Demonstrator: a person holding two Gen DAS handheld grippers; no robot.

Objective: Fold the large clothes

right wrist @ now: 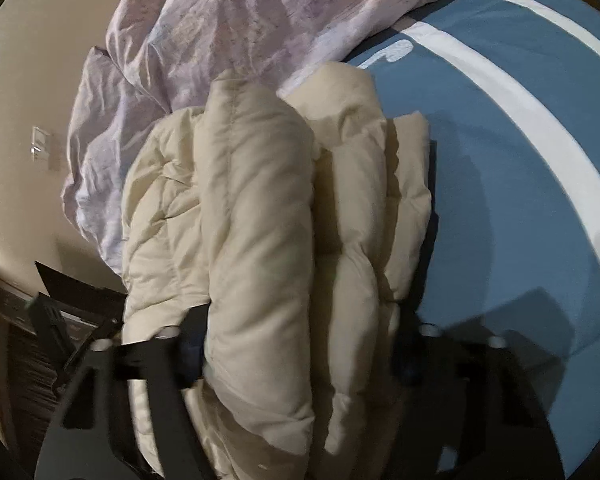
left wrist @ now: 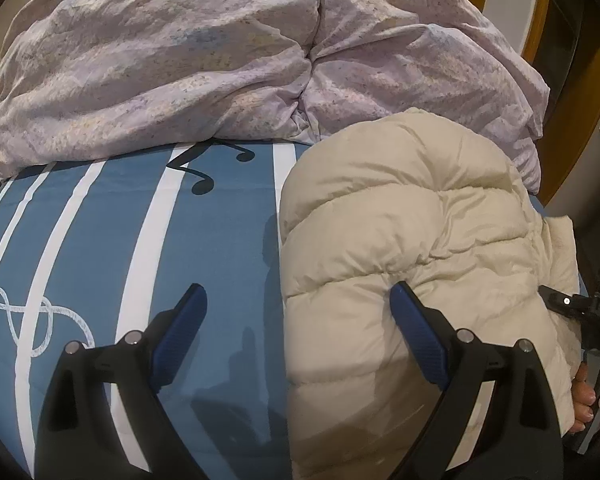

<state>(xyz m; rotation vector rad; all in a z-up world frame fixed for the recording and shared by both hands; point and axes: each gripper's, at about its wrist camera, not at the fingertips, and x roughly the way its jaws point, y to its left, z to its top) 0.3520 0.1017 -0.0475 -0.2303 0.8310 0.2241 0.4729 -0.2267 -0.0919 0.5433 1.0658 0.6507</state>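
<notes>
While our right gripper clamps the folded jacket to keep the bundle together, our left gripper hovers spread apart over the bed.

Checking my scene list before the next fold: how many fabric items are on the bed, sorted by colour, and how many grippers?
Cream puffer jacket: 1
Lilac duvet: 1
Blue striped bed sheet: 1
Grippers: 2, the left gripper and the right gripper
Total: 5
</notes>
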